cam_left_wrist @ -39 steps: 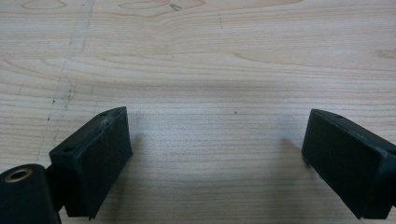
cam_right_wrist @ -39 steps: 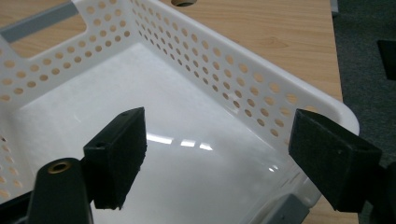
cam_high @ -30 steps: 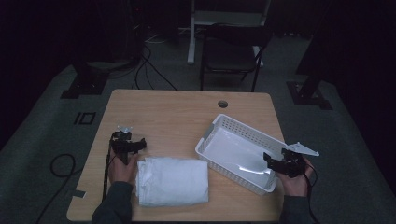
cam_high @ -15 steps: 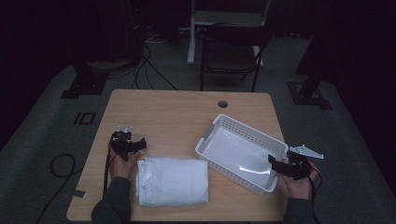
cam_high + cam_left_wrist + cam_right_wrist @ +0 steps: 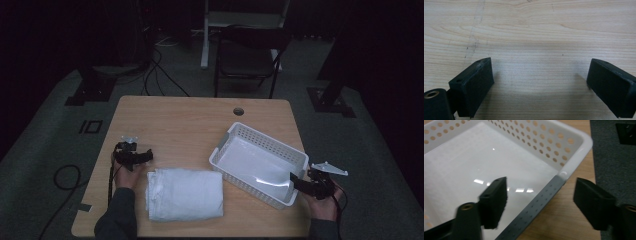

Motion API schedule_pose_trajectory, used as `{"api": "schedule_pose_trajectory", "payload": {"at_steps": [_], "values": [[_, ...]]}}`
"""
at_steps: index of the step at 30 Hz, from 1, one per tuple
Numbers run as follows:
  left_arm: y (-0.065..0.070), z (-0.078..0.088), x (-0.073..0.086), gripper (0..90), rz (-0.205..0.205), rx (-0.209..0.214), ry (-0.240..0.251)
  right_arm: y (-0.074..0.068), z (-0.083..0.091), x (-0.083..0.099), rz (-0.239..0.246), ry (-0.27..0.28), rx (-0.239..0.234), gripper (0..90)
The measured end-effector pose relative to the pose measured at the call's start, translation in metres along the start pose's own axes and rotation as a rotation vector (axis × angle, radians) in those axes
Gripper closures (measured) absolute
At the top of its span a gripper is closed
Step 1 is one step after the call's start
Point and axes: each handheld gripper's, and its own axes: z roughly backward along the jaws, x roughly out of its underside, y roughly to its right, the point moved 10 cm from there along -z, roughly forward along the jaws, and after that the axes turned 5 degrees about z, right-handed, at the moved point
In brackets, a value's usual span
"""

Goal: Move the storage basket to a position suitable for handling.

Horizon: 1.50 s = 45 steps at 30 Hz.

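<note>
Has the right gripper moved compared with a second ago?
Yes. The right gripper has slid slightly outward along the basket toward its near right corner. Its jaws have just been closing and now straddle the basket's wall, not yet pressing on it.

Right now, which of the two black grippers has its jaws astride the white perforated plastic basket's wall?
The right gripper: its jaws straddle the white perforated plastic basket wall, not touching. The left gripper stands open over bare wooden table.

Near wall of the white basket [image 5: 534, 205] cut off at the right gripper view's lower edge.
</note>
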Motion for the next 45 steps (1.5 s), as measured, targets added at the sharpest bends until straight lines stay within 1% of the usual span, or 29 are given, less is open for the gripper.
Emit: {"api": "schedule_pose_trajectory", "payload": {"at_steps": [4,5,6,7,10,16,22,24,27,28,30,36,37,38,40,41,43,45], "values": [[0.001,0.0,0.002,2.2,-0.012,0.01,-0.013,-0.002,-0.001,0.004,-0.008,-0.007,-0.013,38.2],[0.001,0.0,0.002,2.0,-0.008,0.007,-0.012,-0.002,-0.001,0.004,-0.007,-0.009,-0.018,39.6],[0.0,0.0,0.003,0.5,0.003,-0.003,-0.018,-0.002,-0.001,0.005,-0.003,-0.011,-0.013,41.0],[0.0,0.0,0.003,0.0,0.005,-0.006,-0.02,-0.002,-0.002,0.005,-0.001,-0.014,-0.007,41.6],[0.0,0.0,0.003,0.0,0.003,-0.005,-0.02,-0.001,-0.002,0.005,-0.013,-0.011,-0.015,42.6],[0.002,0.0,0.004,0.0,-0.014,0.012,-0.015,-0.001,-0.005,0.003,-0.018,-0.015,-0.016,44.1],[0.003,0.001,0.004,0.0,-0.01,0.012,-0.013,0.0,-0.008,0.0,-0.024,-0.017,-0.021,45.7],[0.004,0.002,0.005,0.4,-0.016,0.016,-0.017,0.001,-0.009,-0.001,-0.024,-0.019,-0.019,46.6],[0.007,0.007,0.005,8.2,-0.035,0.028,-0.053,0.002,-0.012,-0.004,-0.028,-0.023,-0.014,48.5],[0.008,0.007,0.005,11.4,-0.039,0.032,-0.054,0.002,-0.014,-0.005,-0.035,-0.025,-0.01,49.4],[0.009,0.008,0.005,13.4,-0.041,0.035,-0.048,0.003,-0.016,-0.007,-0.045,-0.027,-0.003,50.9],[0.009,0.009,0.005,15.0,-0.049,0.042,-0.045,0.002,-0.021,-0.012,-0.06,-0.026,0.013,53.9],[0.009,0.009,0.005,16.6,-0.054,0.047,-0.043,0.003,-0.022,-0.013,-0.062,-0.024,0.016,54.4],[0.009,0.01,0.005,19.1,-0.061,0.053,-0.031,0.002,-0.023,-0.014,-0.065,-0.022,0.019,54.8],[0.008,0.01,0.004,22.9,-0.052,0.048,-0.026,0.002,-0.025,-0.016,-0.073,-0.024,0.024,55.4],[0.008,0.011,0.004,24.8,-0.048,0.046,-0.026,0.002,-0.026,-0.016,-0.076,-0.027,0.026,55.4],[0.008,0.012,0.004,32.1,-0.045,0.042,-0.036,0.0,-0.026,-0.016,-0.077,-0.035,0.028,52.1],[0.01,0.014,0.005,34.3,-0.042,0.044,-0.041,-0.002,-0.025,-0.013,-0.075,-0.052,0.023,49.8]]}}
